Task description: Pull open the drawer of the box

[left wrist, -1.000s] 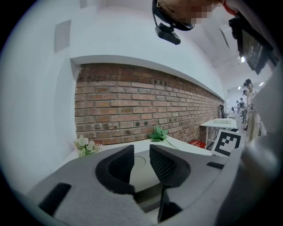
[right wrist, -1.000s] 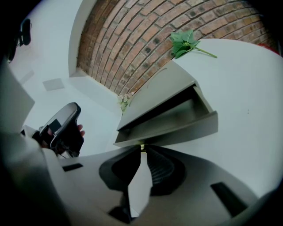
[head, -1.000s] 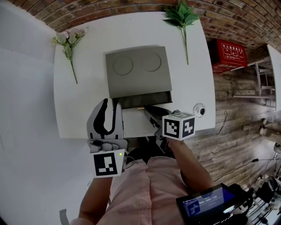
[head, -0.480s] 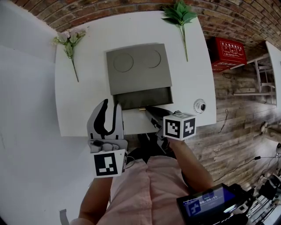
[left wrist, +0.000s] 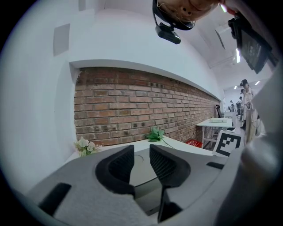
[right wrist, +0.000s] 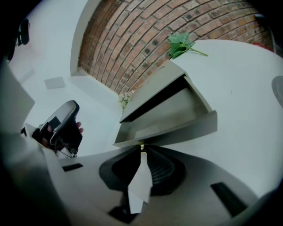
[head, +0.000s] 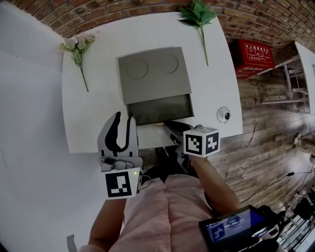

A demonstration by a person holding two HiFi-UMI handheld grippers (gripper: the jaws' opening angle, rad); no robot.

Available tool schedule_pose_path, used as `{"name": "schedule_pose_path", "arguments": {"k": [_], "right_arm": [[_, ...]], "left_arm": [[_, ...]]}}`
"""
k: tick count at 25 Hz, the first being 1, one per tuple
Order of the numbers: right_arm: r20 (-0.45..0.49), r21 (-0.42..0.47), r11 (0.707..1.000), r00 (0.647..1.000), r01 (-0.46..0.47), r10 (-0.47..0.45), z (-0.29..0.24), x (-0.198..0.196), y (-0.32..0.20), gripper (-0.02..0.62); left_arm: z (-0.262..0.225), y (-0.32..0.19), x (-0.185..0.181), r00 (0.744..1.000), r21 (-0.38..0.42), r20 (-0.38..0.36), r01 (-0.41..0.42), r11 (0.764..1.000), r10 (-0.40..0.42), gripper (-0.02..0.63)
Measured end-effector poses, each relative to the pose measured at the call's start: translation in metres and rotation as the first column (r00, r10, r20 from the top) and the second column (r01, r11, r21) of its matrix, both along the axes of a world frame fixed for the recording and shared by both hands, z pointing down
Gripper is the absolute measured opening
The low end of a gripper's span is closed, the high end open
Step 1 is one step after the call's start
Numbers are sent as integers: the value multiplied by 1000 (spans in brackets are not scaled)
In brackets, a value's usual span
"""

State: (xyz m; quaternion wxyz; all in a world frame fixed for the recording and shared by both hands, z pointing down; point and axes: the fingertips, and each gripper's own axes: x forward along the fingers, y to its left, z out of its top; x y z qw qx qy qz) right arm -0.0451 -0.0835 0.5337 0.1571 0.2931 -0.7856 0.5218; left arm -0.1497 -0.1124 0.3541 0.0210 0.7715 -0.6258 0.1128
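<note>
At the desk's (head: 93, 118) near edge the left gripper (head: 123, 118) hangs with jaws apart, empty. Beside it, the right gripper (right wrist: 141, 151) clamps the small knob (right wrist: 141, 145) of the drawer (head: 160, 110), which stands open from the grey box (head: 153, 74) at mid-desk.

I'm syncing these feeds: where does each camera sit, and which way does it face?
Head view: on the person's head, facing steeply down at table, grey box, left claw, right claw, forearms.
Left gripper view: on the left claw, facing forward past open jaws toward the brick wall.
Right gripper view: on the right claw, angled down at the open drawer, jaws gripping its knob.
Shared: box and green sprig, all three.
</note>
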Motion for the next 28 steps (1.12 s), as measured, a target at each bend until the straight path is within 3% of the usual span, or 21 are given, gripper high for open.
{"name": "schedule_pose_path", "arguments": {"k": [28], "right_arm": [[-1,-16,1000,1000,-20,20,7,4,32,49]], "left_arm": [[1,27,0,1000,-6,-4,-9,1000,9,114]]}}
